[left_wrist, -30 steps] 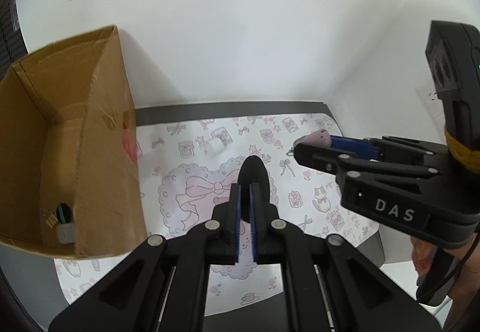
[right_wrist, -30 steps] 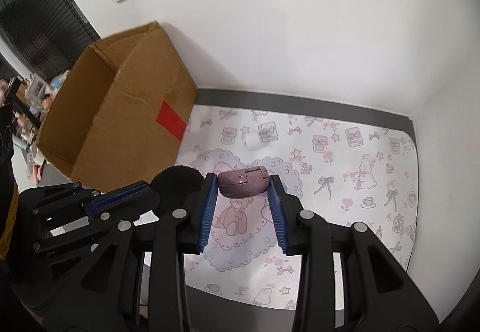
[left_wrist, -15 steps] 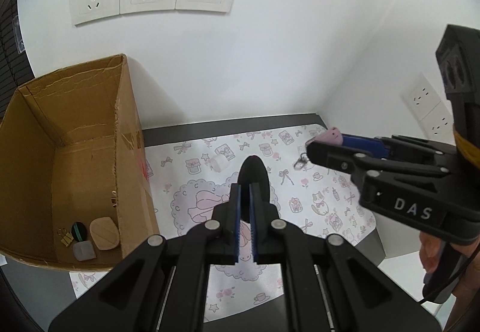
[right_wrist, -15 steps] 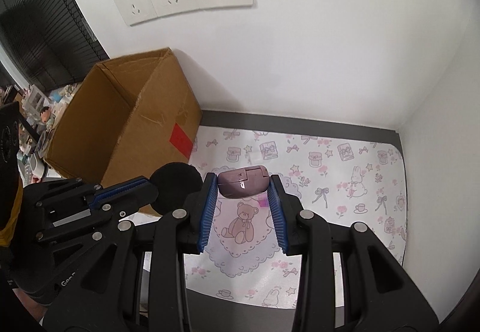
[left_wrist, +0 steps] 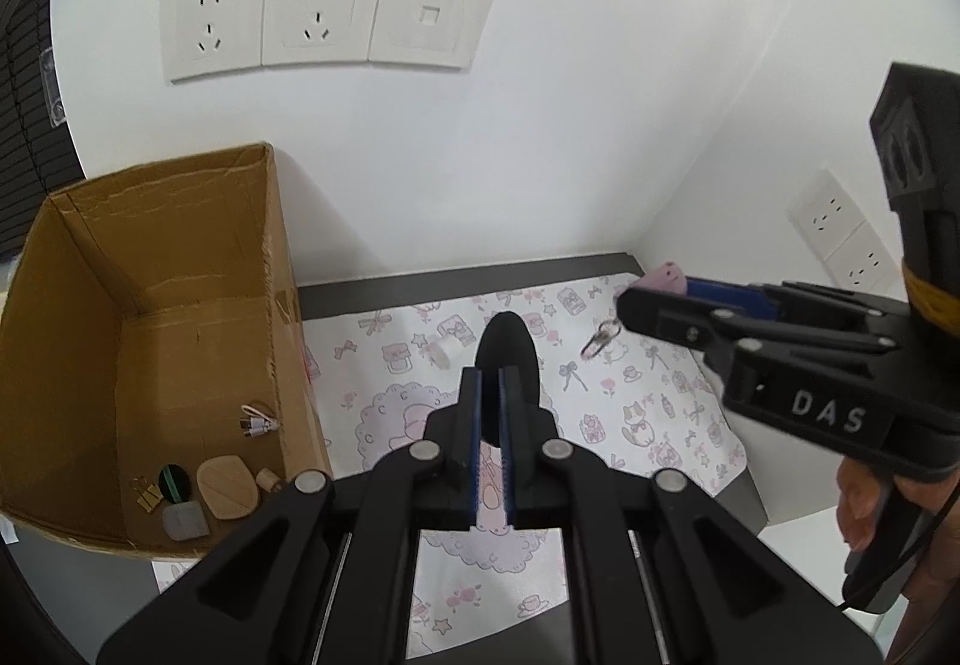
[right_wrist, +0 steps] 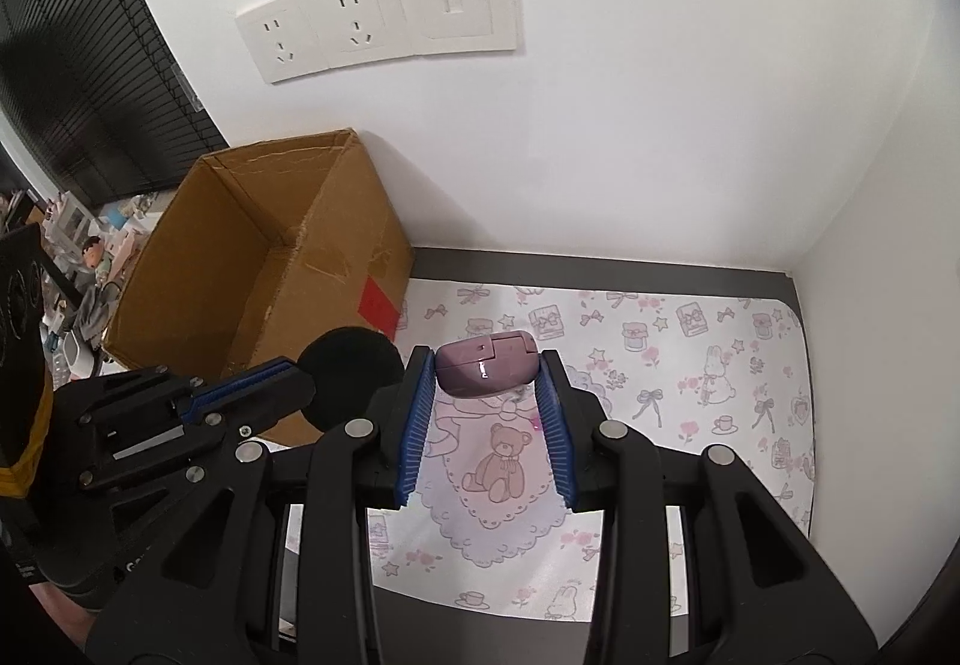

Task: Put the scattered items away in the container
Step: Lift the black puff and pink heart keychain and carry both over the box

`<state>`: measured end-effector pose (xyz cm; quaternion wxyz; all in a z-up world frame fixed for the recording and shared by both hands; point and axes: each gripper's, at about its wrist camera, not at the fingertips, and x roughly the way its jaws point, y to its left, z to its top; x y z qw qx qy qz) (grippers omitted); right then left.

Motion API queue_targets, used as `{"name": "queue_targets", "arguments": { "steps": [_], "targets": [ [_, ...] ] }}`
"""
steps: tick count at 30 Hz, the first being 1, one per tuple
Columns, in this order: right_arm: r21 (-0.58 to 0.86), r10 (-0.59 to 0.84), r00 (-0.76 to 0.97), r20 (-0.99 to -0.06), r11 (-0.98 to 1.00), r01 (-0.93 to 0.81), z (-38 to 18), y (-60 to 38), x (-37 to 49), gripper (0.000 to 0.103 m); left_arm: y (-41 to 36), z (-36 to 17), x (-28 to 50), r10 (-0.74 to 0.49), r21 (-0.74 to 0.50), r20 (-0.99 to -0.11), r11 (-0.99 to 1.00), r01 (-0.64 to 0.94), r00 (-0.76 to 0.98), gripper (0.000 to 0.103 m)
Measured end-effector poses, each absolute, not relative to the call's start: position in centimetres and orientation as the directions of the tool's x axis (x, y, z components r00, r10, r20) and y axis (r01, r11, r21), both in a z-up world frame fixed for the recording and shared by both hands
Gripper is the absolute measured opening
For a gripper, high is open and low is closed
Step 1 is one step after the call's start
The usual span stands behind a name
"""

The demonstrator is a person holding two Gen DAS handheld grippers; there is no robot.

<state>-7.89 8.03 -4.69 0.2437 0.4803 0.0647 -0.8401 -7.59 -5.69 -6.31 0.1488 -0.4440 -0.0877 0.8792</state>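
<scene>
Right hand-held gripper (right_wrist: 487, 372) around pink case (right_wrist: 486, 370)

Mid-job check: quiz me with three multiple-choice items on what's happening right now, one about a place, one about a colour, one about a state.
1. Where is the cardboard box?
A. left end of the mat
B. right end
C. on the floor

2. What colour is the case in the right tongs?
A. green
B. mauve pink
C. yellow

3. What are the left tongs doing?
A. gaping empty
B. gripping a key
C. shut on a black disc

Answers:
1 A, the box stands past the left edge of the patterned mat.
2 B, the case shows mauve pink between the blue pads.
3 C, the pads pinch the disc edge-on.
</scene>
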Motion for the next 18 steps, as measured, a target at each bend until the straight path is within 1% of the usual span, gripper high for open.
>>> {"name": "queue_targets", "arguments": {
  "steps": [7, 18],
  "targets": [
    [0.147, -0.377, -0.418, -0.826, -0.861, 0.487, -4.1, 6.0, -7.6, 0.036, -8.0, -5.3, -7.3, 0.325, -0.290, -0.742, -0.944, -0.157, -0.587, 0.005],
    [0.155, -0.433, -0.406, -0.805, -0.814, 0.560, -2.5, 0.5, -6.3, 0.036, -12.7, -3.9, -6.5, 0.285, -0.288, -0.719, -0.952, -0.102, -0.633, 0.005]
  ]
}}
